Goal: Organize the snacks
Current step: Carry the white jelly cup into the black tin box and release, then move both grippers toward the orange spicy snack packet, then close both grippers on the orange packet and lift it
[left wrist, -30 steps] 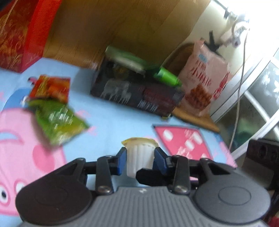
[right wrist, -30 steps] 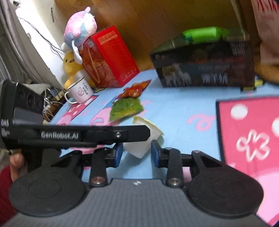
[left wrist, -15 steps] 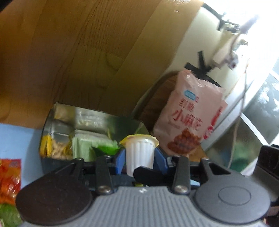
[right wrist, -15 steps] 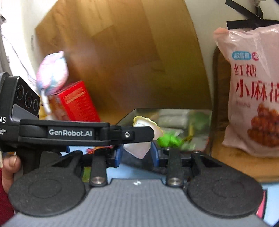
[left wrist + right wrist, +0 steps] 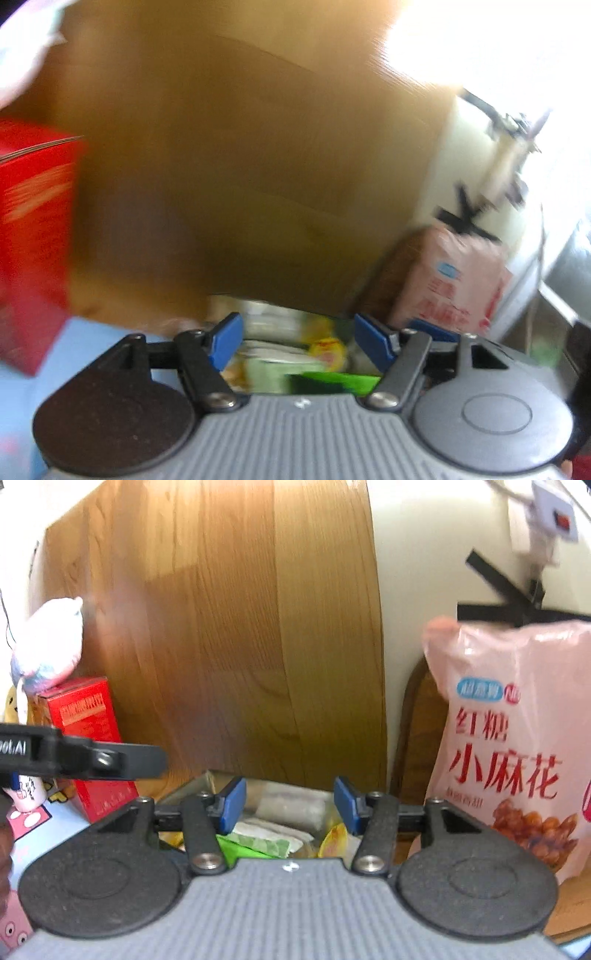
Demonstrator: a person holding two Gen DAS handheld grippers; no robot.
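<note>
Fingers of my left hand-held gripper stand spread apart with nothing between their blue pads. My right hand-held gripper is likewise spread, its blue pads bare and holding nothing. Both point down into the snack box, an open container whose shiny rim shows just beyond the fingertips. Inside the box lie wrapped snacks: a green packet near the front, a pale clear-wrapped pack behind it, and a yellow-lidded cup tilted toward the right side. In the left wrist view, which is badly blurred, the same contents appear as a green packet and a yellow lid. A wooden board rises behind the box. A pink snack bag stands upright to the right of the box. A red carton stands to the left on the worktop, with a plush toy resting on top of it. Part of the left tool's black bar crosses the left edge of the right wrist view.
</note>
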